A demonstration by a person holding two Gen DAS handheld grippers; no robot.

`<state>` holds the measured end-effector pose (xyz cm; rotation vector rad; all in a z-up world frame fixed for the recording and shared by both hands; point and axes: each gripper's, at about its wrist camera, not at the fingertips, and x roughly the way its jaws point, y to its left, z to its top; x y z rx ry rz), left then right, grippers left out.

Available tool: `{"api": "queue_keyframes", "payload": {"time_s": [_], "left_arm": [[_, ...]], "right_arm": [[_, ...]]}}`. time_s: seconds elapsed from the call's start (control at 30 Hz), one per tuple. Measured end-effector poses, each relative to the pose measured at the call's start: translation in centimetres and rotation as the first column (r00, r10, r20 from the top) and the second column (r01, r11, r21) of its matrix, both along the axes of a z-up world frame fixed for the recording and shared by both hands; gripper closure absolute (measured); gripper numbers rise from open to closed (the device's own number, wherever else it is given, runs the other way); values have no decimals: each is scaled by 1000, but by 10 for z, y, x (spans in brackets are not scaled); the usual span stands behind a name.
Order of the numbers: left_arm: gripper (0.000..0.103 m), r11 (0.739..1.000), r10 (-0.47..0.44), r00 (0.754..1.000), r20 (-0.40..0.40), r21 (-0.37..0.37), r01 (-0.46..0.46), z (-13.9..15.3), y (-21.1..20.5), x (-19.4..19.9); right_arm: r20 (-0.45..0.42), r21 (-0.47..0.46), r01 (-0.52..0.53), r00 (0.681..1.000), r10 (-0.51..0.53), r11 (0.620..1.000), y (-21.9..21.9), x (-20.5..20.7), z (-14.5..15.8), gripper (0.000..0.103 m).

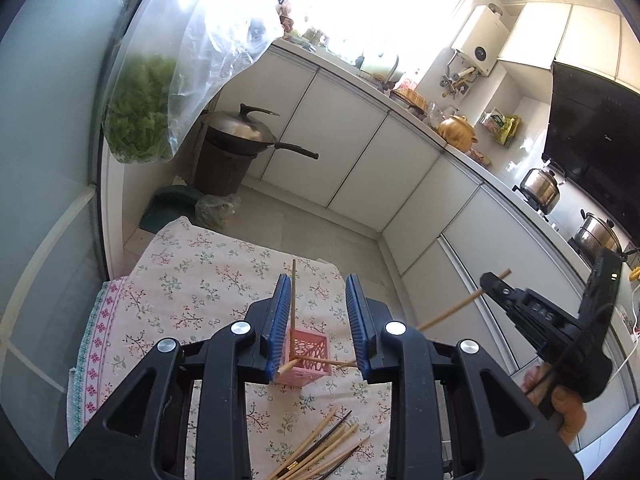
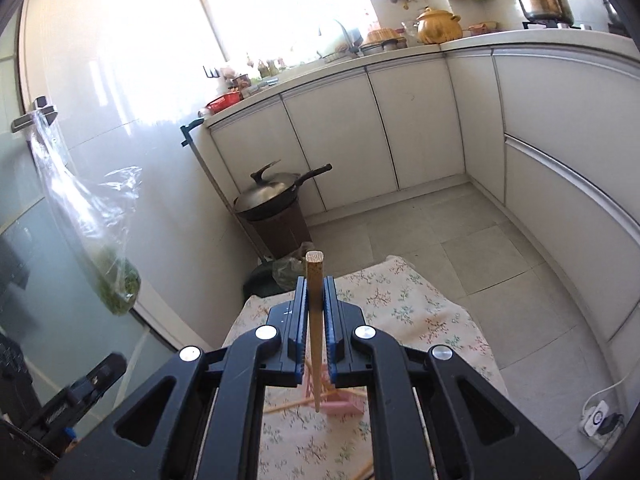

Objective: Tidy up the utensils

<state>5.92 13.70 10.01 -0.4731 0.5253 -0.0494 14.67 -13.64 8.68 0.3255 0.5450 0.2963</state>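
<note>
A pink lattice holder [image 1: 308,358] stands on the floral cloth, with one chopstick [image 1: 293,300] upright in it and another lying across its top. My left gripper [image 1: 318,322] is open and empty, above the holder. Several loose chopsticks [image 1: 320,452] lie on the cloth nearer to me. My right gripper [image 2: 316,312] is shut on a wooden chopstick [image 2: 315,320], held nearly upright with its tip just above the pink holder [image 2: 340,400]. The right gripper also shows in the left wrist view [image 1: 490,280], off to the right, holding its chopstick [image 1: 452,312].
The small table [image 1: 192,280] is covered by a floral cloth. A wok [image 1: 244,132] sits on a brown bin on the floor beyond it. White cabinets [image 1: 360,152] line the far side. A plastic bag of greens [image 1: 140,108] hangs at left.
</note>
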Motion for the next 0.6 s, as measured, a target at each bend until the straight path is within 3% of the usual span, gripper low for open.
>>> {"api": "queue_keyframes", "payload": {"time_s": [0.17, 0.3, 0.37, 0.6], "left_arm": [[75, 1000, 12, 1000, -25, -8, -12, -6, 7, 6], [75, 1000, 5, 999, -43, -1, -5, -11, 5, 11], [75, 1000, -14, 999, -50, 11, 15, -13, 0, 12], [71, 989, -109, 987, -114, 91, 119, -27, -37, 19]], "right_arm": [[-34, 53, 49, 998, -47, 997, 11, 34, -38, 95], [-146, 72, 78, 987, -67, 994, 19, 61, -94, 92], [-158, 76, 72, 986, -59, 995, 19, 59, -104, 92], [-13, -65, 3, 1000, -4, 998, 25, 3, -68, 87]]}}
